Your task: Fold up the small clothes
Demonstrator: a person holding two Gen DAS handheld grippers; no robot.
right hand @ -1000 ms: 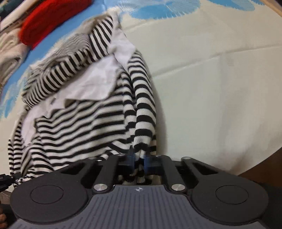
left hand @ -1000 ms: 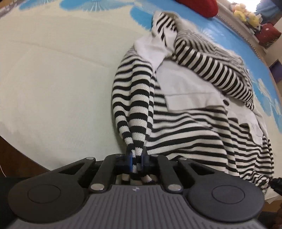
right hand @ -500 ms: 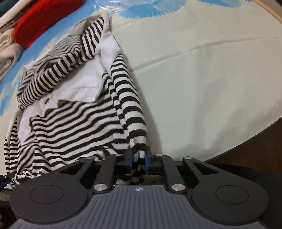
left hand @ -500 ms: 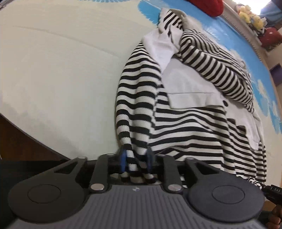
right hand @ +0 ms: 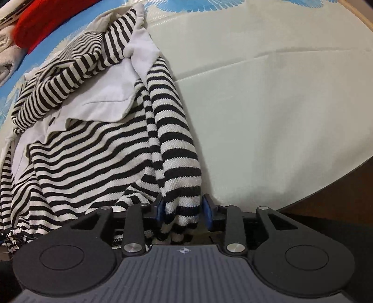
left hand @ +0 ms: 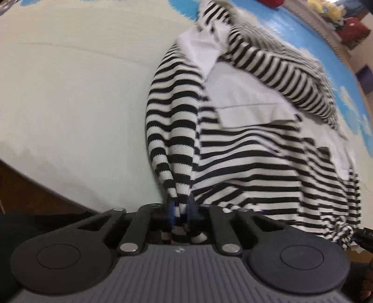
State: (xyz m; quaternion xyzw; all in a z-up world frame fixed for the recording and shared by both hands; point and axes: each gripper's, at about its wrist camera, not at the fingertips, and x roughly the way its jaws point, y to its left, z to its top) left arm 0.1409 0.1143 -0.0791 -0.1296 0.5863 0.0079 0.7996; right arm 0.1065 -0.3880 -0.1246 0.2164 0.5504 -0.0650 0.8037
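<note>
A black-and-white striped top with white panels (left hand: 256,158) lies crumpled on the cream tablecloth (left hand: 70,93). One striped sleeve (left hand: 172,121) runs from it down into my left gripper (left hand: 180,207), whose closing jaws pinch the cuff between narrow blue pads. In the right wrist view the same top (right hand: 93,158) spreads to the left. Its other sleeve (right hand: 172,130) hangs into my right gripper (right hand: 183,207). Those jaws are closing too, set wider, with the bunched cuff filling the gap and touching both pads.
The table's brown edge (left hand: 35,186) curves close to both grippers, also at the right of the right wrist view (right hand: 338,198). A red cloth (right hand: 46,18) and pale folded fabric (right hand: 7,53) lie at the far side on the blue print. Soft toys (left hand: 326,9) sit beyond.
The left jaws spread around the cuff half a second ago and are narrow on it again. The right jaws stand wider around their cuff than before. The table edge shows closer to both grippers.
</note>
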